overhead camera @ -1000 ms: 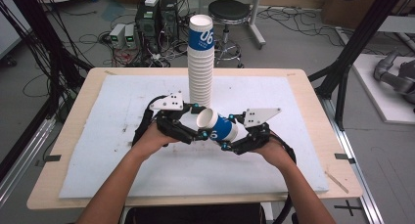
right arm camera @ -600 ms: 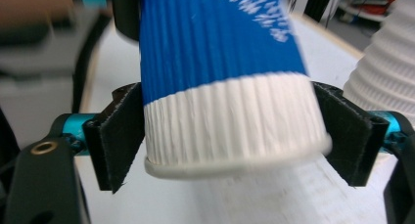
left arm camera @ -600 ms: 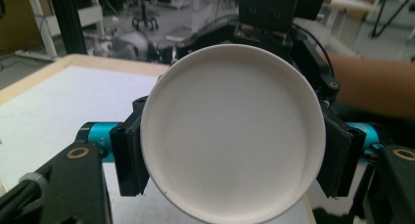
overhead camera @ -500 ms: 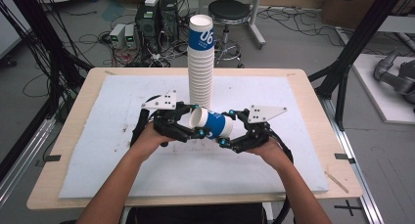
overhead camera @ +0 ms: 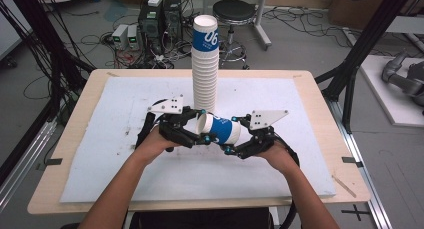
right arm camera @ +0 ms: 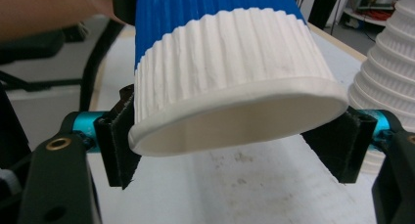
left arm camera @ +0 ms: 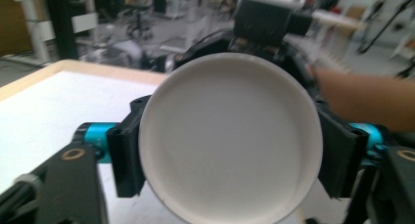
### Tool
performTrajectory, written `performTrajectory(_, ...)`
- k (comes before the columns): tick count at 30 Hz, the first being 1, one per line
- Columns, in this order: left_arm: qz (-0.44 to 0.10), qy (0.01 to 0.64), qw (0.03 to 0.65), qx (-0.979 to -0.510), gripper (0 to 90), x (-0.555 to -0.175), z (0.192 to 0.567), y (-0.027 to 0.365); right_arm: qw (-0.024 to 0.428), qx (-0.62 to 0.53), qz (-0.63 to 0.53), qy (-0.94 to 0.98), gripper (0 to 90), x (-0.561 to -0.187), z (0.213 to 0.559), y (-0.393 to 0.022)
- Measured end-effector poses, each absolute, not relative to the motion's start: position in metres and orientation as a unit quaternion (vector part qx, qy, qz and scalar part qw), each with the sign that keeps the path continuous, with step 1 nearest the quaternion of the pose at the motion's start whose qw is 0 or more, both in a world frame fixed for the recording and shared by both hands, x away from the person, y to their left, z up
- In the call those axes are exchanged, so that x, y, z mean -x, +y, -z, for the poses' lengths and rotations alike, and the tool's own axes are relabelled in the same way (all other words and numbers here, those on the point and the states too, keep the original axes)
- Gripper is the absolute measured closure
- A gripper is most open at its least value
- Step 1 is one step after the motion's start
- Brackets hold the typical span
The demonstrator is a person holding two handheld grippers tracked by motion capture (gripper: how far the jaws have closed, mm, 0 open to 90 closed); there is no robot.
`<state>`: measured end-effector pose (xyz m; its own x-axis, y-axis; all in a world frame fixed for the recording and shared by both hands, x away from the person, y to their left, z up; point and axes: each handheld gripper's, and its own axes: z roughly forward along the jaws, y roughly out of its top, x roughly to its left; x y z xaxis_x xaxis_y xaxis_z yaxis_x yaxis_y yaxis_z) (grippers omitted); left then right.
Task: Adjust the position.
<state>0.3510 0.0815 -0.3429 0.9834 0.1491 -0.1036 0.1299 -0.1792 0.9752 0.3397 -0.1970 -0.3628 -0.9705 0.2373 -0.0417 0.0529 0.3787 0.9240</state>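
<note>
A ribbed white paper cup point(overhead camera: 223, 131) with a blue band lies on its side in the air above the table, held between both grippers. My left gripper point(overhead camera: 204, 127) is shut on its left end; in the left gripper view the cup's round white end point(left arm camera: 230, 136) sits between the pads point(left arm camera: 125, 155). My right gripper point(overhead camera: 232, 135) grips the other end. Its jaws have just been closing, and in the right gripper view both pads point(right arm camera: 117, 141) touch the cup's rim point(right arm camera: 235, 116). A tall stack of matching cups point(overhead camera: 205, 74) stands just behind.
A white mat point(overhead camera: 125, 154) covers the wooden table point(overhead camera: 80, 139). The cup stack point(right arm camera: 386, 87) stands close to the right gripper's right jaw. Black frame posts, a stool and electronics stand on the floor beyond the table.
The right gripper's jaws spread wider around the cup half a second ago and have come back against it. Both hands and the cup stay in nearly the same place.
</note>
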Motion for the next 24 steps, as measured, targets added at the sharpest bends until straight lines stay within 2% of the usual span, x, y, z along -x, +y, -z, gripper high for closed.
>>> performTrajectory(7,-0.020,0.078,0.599,-0.796,20.5,-0.349,0.347,0.078,0.094,-0.070,-0.515,0.849,24.4,-0.339,0.363,-0.201)
performTrajectory(8,-0.017,0.070,0.595,-0.800,27.5,-0.349,0.348,0.076,0.090,-0.068,-0.499,0.859,24.2,-0.338,0.364,-0.200)
performTrajectory(10,-0.009,0.067,0.593,-0.803,27.6,-0.349,0.351,0.075,0.084,-0.070,-0.495,0.862,22.0,-0.338,0.365,-0.201)
performTrajectory(14,0.010,0.075,0.614,-0.786,28.1,-0.351,0.355,0.078,0.071,-0.094,-0.514,0.850,17.3,-0.337,0.366,-0.201)
performTrajectory(15,0.012,0.077,0.626,-0.776,28.6,-0.351,0.356,0.080,0.056,-0.111,-0.536,0.835,16.5,-0.338,0.366,-0.203)
performTrajectory(18,0.015,0.081,0.650,-0.755,28.9,-0.351,0.359,0.084,0.038,-0.127,-0.571,0.810,15.9,-0.337,0.366,-0.206)
performTrajectory(24,0.012,0.076,0.663,-0.745,29.0,-0.350,0.359,0.086,0.018,-0.131,-0.597,0.791,15.8,-0.339,0.366,-0.206)
